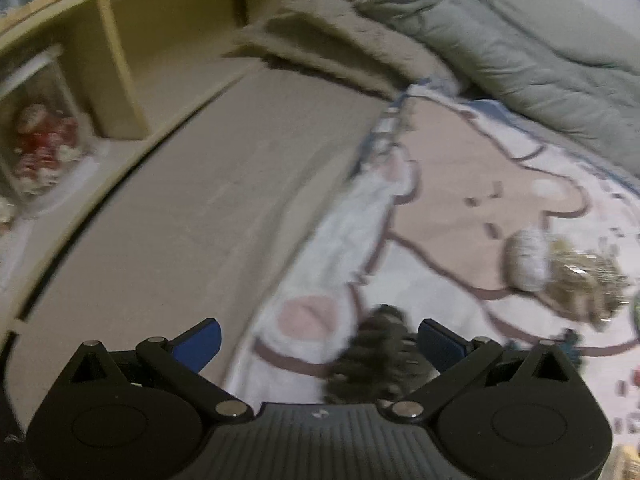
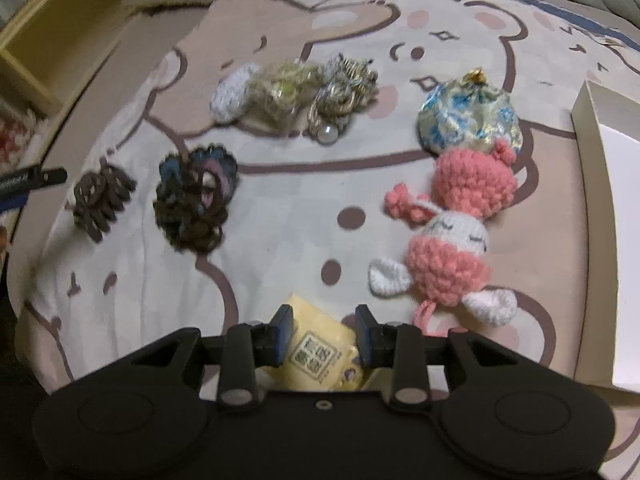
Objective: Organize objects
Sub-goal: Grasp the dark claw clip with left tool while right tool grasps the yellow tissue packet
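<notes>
My right gripper (image 2: 324,332) points down at the cartoon blanket (image 2: 280,240), its blue pads pressed on both sides of a yellow packet (image 2: 320,352) with printed characters. Ahead of it lie a pink crochet doll (image 2: 452,236), a blue-gold brocade pouch (image 2: 468,116), gold hair clips (image 2: 344,92), a white knitted piece (image 2: 232,94), a dark crochet scrunchie (image 2: 196,196) and a brown hair claw (image 2: 102,200). My left gripper (image 1: 320,340) stands open over the blanket's edge. The brown hair claw (image 1: 376,356) lies just inside its right finger (image 1: 440,344), whether touching I cannot tell.
A white box (image 2: 608,200) stands at the blanket's right edge. A wooden shelf unit (image 1: 120,60) runs along the left, with a red figure in a clear case (image 1: 40,144). Grey pillows and a duvet (image 1: 500,40) are heaped at the far end.
</notes>
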